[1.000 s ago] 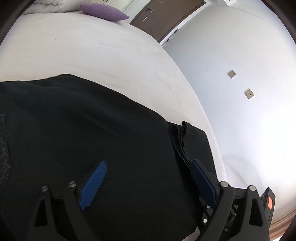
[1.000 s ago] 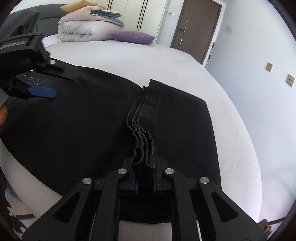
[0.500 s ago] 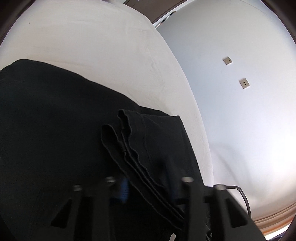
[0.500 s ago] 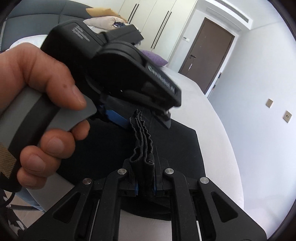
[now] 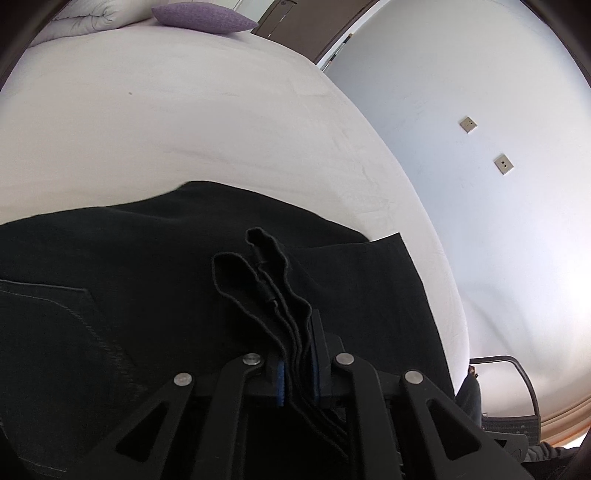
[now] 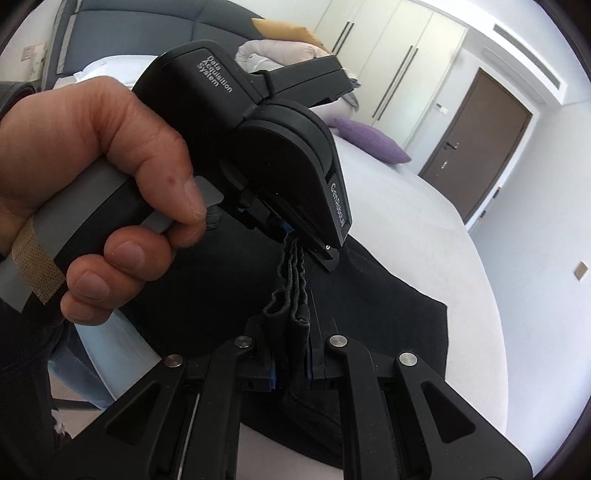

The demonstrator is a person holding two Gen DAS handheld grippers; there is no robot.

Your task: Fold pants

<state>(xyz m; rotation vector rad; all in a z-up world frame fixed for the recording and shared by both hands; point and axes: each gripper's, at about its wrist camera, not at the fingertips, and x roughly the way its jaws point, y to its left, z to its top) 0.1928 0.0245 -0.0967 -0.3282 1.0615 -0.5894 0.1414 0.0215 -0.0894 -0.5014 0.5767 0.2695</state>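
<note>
Black pants (image 5: 110, 314) lie spread on a white bed (image 5: 184, 122). Their stacked leg hems (image 5: 266, 280) are bunched and lifted. My left gripper (image 5: 297, 373) is shut on this hem stack. My right gripper (image 6: 290, 363) is shut on the same hem stack (image 6: 291, 295), a little further along. In the right wrist view the left gripper (image 6: 291, 232) sits just above and ahead, held by a hand (image 6: 110, 184), with the hems hanging between the two. The rest of the pants (image 6: 388, 317) lie on the bed below.
A purple pillow (image 5: 203, 16) and a folded duvet (image 5: 81, 14) lie at the far end of the bed. A brown door (image 6: 476, 155) and white wardrobes (image 6: 399, 66) stand beyond. A grey wall (image 5: 480, 147) runs along the bed's right side.
My left gripper moved from the open pants over to the hems and closed on them next to my right gripper. The hems have risen off the bed.
</note>
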